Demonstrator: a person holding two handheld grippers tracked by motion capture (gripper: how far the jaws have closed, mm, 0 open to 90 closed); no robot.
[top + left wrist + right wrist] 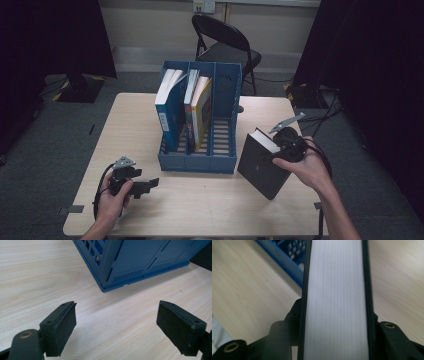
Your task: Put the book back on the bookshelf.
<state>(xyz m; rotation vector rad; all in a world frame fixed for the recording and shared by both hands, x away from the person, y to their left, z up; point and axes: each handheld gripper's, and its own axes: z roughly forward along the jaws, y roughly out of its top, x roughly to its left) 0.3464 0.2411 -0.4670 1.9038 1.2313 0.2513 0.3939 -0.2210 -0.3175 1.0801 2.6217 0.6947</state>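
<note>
The right tongs (274, 156) pinch a thick black book (261, 162), one jaw on each cover, with the white page block running straight up between them in the right gripper view (337, 300). Gripping across the covers keeps the pages shut and lets the hand steer the book as one stiff slab. The book hangs tilted above the desk (150, 125), just beside the right end of the blue file rack (200, 162), its lower corner low over the wood (whether it touches the surface I cannot tell from the high view). The tilt looks like a way to bring the book round so that it can go in upright.

The rack has three compartments. The left one holds a blue book (167, 107), the middle one holds two more, a yellow book (202, 107) among them, and the right one stands free (223, 135). That free slot is the nearest to the black book, so it seems the likely place for it.

The left tongs (145, 186) lie low near the front left corner of the rack, jaws spread wide with only bare desk between them (112, 322). They hold nothing; parked there, they are well placed to steady the rack if the book pushes against it.
</note>
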